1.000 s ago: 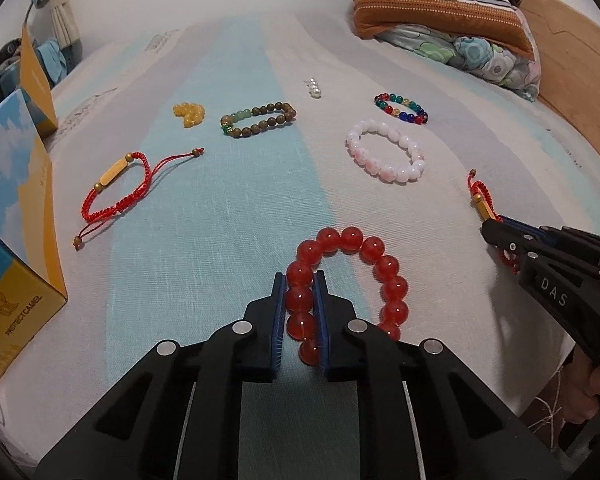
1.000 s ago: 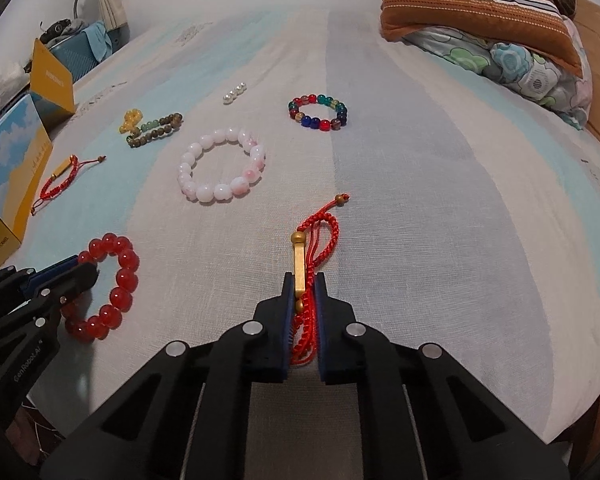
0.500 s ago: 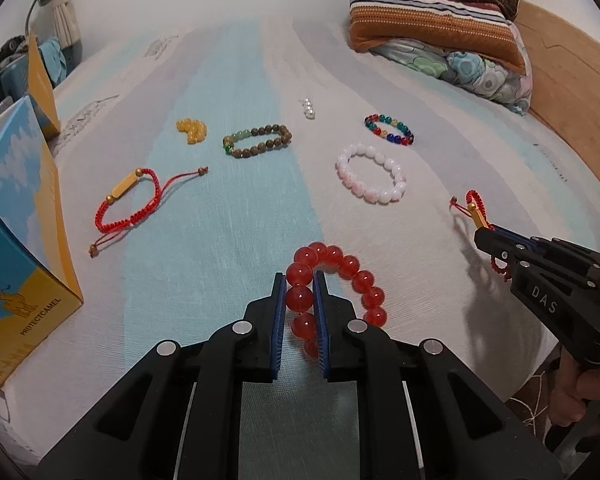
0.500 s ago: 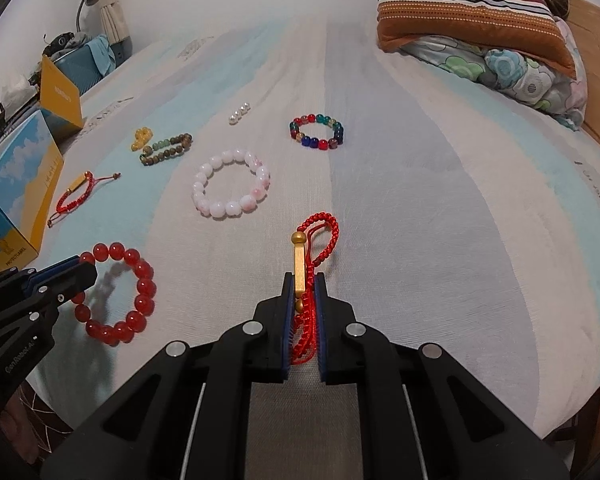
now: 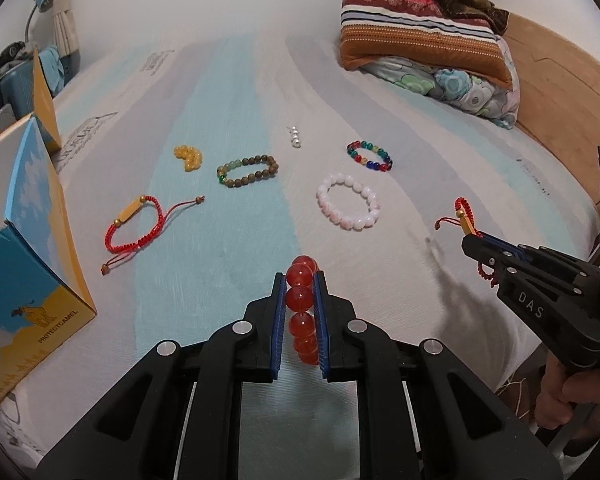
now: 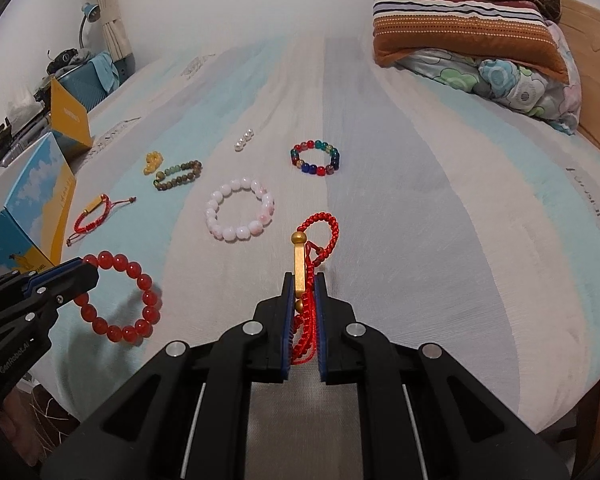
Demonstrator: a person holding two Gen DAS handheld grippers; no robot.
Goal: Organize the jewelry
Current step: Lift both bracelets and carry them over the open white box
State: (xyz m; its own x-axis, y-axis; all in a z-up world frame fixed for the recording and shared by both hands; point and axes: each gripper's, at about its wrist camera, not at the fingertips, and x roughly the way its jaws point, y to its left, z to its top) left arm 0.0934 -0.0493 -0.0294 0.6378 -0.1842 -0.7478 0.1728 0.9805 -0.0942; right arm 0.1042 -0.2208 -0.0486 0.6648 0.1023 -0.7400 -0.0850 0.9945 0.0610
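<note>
My left gripper [image 5: 299, 280] is shut on a red bead bracelet [image 5: 300, 297], which hangs off the bed; from the right wrist view the bracelet [image 6: 140, 280] dangles as a full ring from that gripper [image 6: 86, 272]. A red cord bracelet with a gold bar [image 6: 300, 272] is pinched in my right gripper [image 6: 302, 280], also seen lifted at the right [image 5: 466, 222]. Lying on the striped bedsheet are a pink-white bead bracelet [image 5: 349, 207], a multicolour bead bracelet [image 5: 369, 155], a brown-green bead bracelet [image 5: 247, 171], a second red cord bracelet [image 5: 134, 226], yellow beads [image 5: 188, 157] and small pearls [image 5: 295, 136].
A blue and yellow cardboard box [image 5: 24, 256] stands open at the left edge of the bed. Stacked pillows [image 5: 428, 44] lie at the far right by a wooden headboard [image 5: 560, 80]. A person's hand [image 5: 560, 400] holds the right gripper's handle.
Both grippers have risen, lifting the red bead bracelet and the red cord bracelet off the sheet. The bead bracelet now hangs edge-on between the left fingers.
</note>
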